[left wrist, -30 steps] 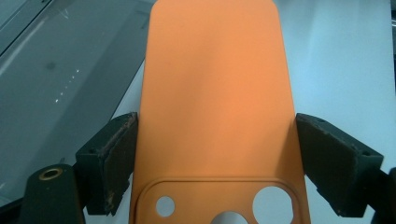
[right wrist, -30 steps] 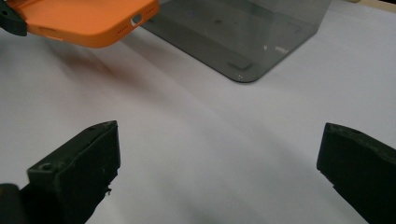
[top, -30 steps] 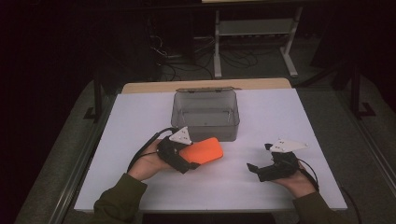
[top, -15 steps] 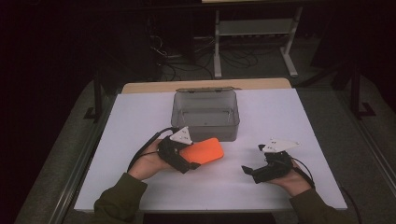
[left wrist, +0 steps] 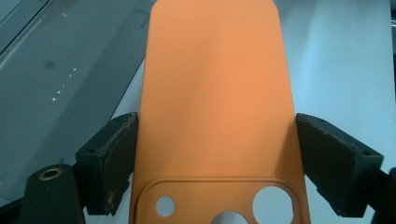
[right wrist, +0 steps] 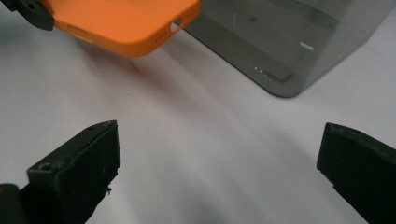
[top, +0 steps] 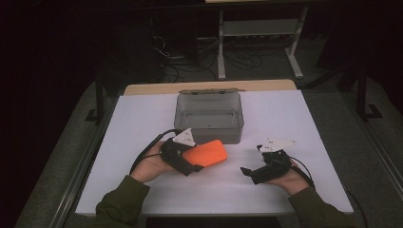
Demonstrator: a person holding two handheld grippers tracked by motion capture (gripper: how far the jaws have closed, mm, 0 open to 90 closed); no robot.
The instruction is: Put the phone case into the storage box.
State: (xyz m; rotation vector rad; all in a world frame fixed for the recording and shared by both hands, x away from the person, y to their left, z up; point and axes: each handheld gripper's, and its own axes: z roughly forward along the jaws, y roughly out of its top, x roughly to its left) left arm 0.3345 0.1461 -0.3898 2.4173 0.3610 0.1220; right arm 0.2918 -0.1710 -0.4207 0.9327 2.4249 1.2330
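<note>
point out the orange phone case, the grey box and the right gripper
orange phone case (left wrist: 217,93), left gripper view, middle of its flat back
grey box (top: 209,113), high view, its clear front wall
right gripper (top: 247,172), high view, between its two open jaw tips

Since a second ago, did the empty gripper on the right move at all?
Yes. In the high view the right gripper has slid left along the white table, toward the orange phone case, judged against the fixed grey box.

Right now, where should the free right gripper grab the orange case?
Probably the free short end of the case, approached from the right side. The left gripper already clamps both long edges near the camera cutouts, so that end juts out unheld above the table toward the open right gripper.
</note>
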